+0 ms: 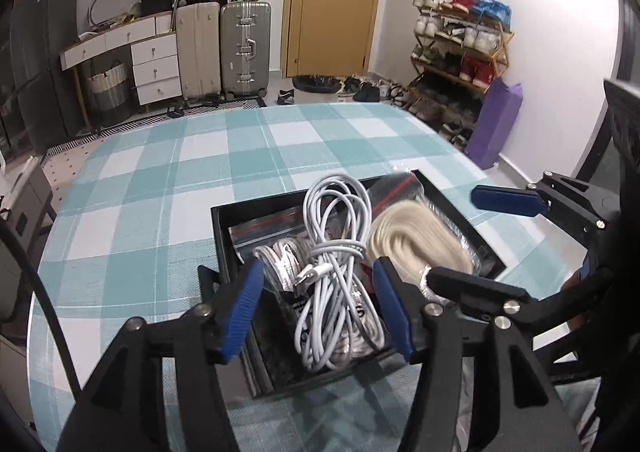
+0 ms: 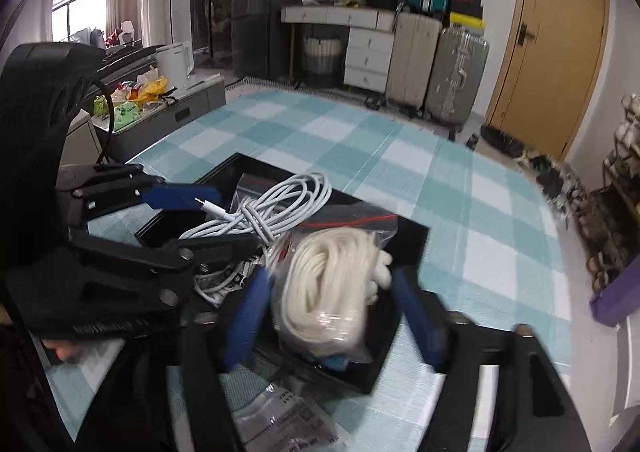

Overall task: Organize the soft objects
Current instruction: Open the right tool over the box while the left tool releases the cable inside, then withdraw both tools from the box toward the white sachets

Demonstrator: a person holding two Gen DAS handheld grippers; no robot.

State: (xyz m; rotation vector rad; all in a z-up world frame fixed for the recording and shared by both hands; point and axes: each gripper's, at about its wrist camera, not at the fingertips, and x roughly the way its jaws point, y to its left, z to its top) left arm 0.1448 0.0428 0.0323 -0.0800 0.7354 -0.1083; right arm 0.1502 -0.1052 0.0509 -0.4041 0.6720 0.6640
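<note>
A black box (image 1: 224,236) sits on the checked tablecloth and holds soft items. A coiled white cable (image 1: 336,252) lies in it, between the open fingers of my left gripper (image 1: 320,308), which hovers over the box without gripping it. A bagged cream rope (image 1: 416,244) lies beside the cable. In the right wrist view the rope bundle (image 2: 328,284) in its clear bag lies between the open fingers of my right gripper (image 2: 336,316). The cable (image 2: 272,208) and the left gripper (image 2: 200,220) show to its left over the box (image 2: 408,248).
A flat plastic packet (image 2: 280,424) lies on the cloth in front of the box, under my right gripper. The teal checked table (image 1: 160,180) stretches away beyond the box. Suitcases (image 1: 244,48), a drawer unit and a shoe rack (image 1: 460,48) stand by the walls.
</note>
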